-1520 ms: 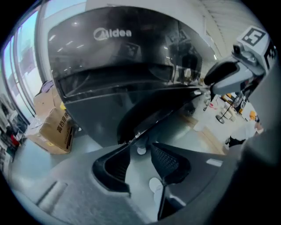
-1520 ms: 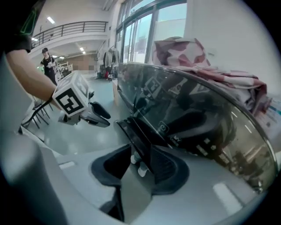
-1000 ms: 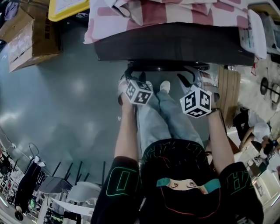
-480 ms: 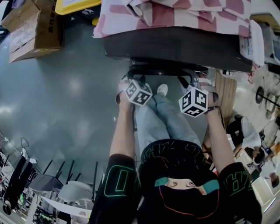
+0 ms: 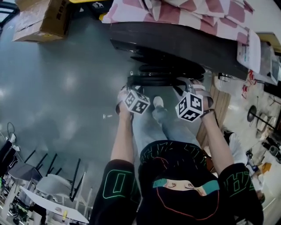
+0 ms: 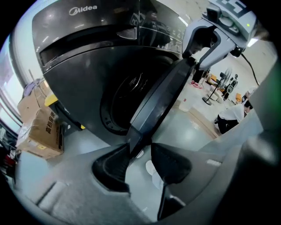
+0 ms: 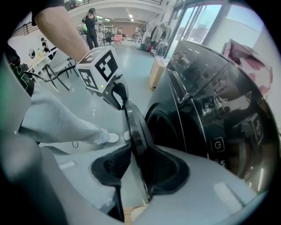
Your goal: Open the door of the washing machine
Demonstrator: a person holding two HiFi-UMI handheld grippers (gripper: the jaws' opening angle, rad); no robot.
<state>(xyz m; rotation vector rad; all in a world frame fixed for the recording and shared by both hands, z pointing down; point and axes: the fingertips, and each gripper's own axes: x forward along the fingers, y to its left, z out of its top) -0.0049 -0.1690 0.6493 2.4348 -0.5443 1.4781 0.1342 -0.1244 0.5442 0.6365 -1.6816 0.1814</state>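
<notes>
The black washing machine [image 5: 175, 41] stands ahead of me, and its round door [image 5: 162, 80] is swung partly out from the drum opening [image 6: 123, 101]. My left gripper [image 6: 140, 154] straddles one end of the door's edge [image 6: 162, 96], both pads closed against it. At the far end of that edge, my right gripper [image 6: 195, 61] shows in the left gripper view. Seen from its own camera, my right gripper [image 7: 138, 160] has the door rim [image 7: 136, 127] between its jaws, which are opening. The rim lies by the right pad.
A pink and white checked cloth [image 5: 184, 13] lies on top of the machine. Cardboard boxes [image 5: 41, 19] sit on the floor to the left. The person's legs and shoes [image 5: 158, 103] are below the door. Chairs [image 5: 52, 176] stand at the lower left and a wooden panel [image 5: 219, 101] at the right.
The door has swung further out from the machine's front. Both grippers have come toward the person with it.
</notes>
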